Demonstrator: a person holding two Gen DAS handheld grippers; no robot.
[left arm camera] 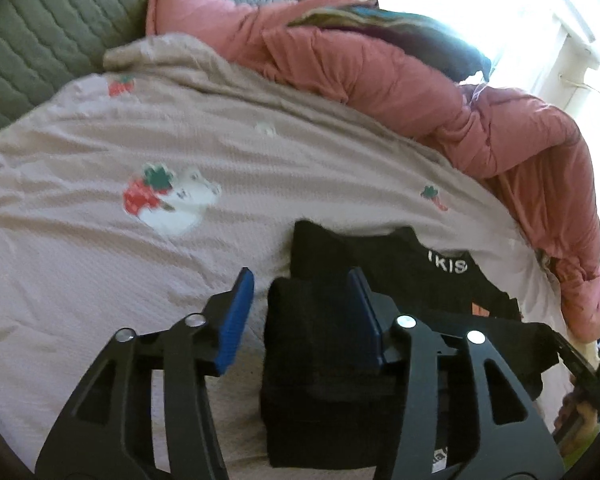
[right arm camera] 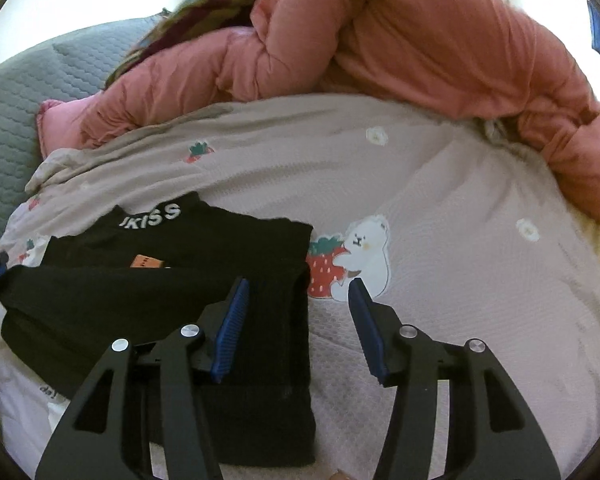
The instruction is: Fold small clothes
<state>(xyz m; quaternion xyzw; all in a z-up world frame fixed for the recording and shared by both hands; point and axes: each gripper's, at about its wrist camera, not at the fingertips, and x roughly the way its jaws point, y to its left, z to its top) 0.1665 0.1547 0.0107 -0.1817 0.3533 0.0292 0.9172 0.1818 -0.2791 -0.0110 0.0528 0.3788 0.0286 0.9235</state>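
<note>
Black top, a small dark garment with white lettering at its neck, lies on the bed in front of us, spread over a beige bedsheet printed with strawberries and a white bear. From our right wrist camera the same top sits to the left, its neck with the letters pointing away from us, a small orange tag showing on the body just below the neck. One part of it is laid across the rest as a darker band, and its right edge runs straight toward us.

Our left gripper hangs over the near left part of the garment with its jaws apart; the right blue pad is above the black cloth, the left blue pad is above bare sheet, and nothing is pinched between them. We cannot tell whether the pads touch the fabric.

Our right gripper is likewise spread wide. Its left pad is over the right border of the top, its right pad over the sheet beside the bear print, and the garment's edge passes between the two.

Beyond the sheet a pink quilt is bunched up along the far side, with a dark striped cloth on top of it. A grey quilted headboard stands at the far left.
</note>
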